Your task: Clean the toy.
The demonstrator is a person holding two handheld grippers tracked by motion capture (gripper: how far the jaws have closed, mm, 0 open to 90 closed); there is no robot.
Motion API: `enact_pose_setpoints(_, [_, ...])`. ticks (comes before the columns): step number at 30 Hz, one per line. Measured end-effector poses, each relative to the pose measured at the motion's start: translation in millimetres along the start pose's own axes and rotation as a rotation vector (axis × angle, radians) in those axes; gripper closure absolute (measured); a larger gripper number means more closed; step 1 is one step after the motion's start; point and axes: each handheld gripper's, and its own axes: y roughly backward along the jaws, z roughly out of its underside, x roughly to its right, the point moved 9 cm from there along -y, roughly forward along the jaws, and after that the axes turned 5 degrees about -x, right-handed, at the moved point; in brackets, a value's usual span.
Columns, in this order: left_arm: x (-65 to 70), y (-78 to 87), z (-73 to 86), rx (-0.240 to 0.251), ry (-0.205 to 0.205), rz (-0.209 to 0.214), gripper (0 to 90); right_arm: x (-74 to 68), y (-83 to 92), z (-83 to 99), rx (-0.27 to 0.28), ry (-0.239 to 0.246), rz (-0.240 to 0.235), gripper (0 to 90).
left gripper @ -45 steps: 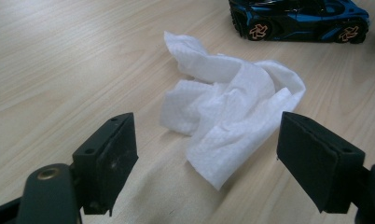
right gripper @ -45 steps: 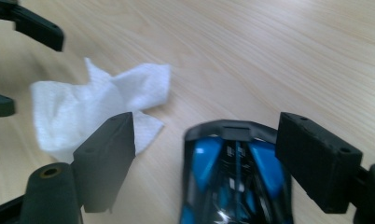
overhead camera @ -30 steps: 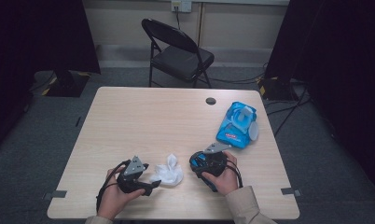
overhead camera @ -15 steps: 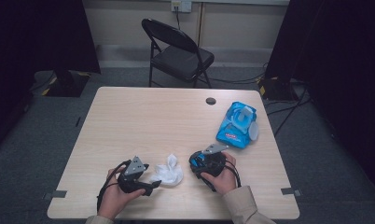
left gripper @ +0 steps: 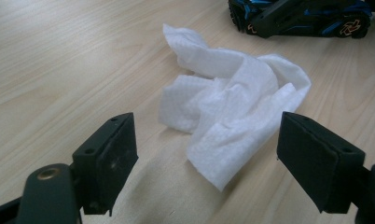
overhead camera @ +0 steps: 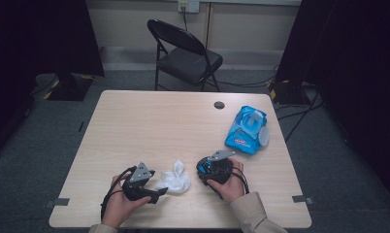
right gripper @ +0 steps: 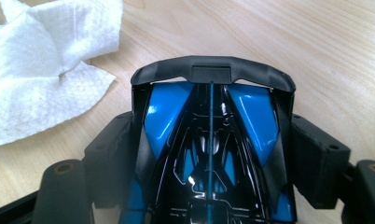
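A pale wooden table (overhead camera: 135,126) in a dim room. The right gripper (right gripper: 209,154), its jaws just closing, clasps a blue toy car (right gripper: 209,140); at its nine o'clock, the left gripper (left gripper: 209,154) gapes around a crumpled white wipe (left gripper: 232,107), ungrasped. Wiping seems yet to come.

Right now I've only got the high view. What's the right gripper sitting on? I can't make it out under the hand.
Observer: A toy car. It sits lengthwise between the jaws of the right gripper, which have just been closing, and the pads are against its sides.
Operator: Colour?
Observer: Glossy blue and black, with a black wing across its far end.
Operator: Does the left one have the wipe?
Observer: No. The left gripper is open. The crumpled wipe lies on the table, with its near corner reaching in between the jaws and neither pad pressing on it.
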Motion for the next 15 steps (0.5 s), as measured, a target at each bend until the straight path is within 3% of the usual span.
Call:
enact_pose_setpoints(6, [0.1,0.4,-0.6,0.004,0.000,-0.001,19.6,-0.4,0.2,-0.2,-0.003,-0.011,0.012,25.6])
enact_pose_setpoints(15, [-0.2,0.4,-2.5,0.008,-0.007,0.000,20.6,-1.1,2.9,0.6,0.017,-0.020,-0.007,25.7])
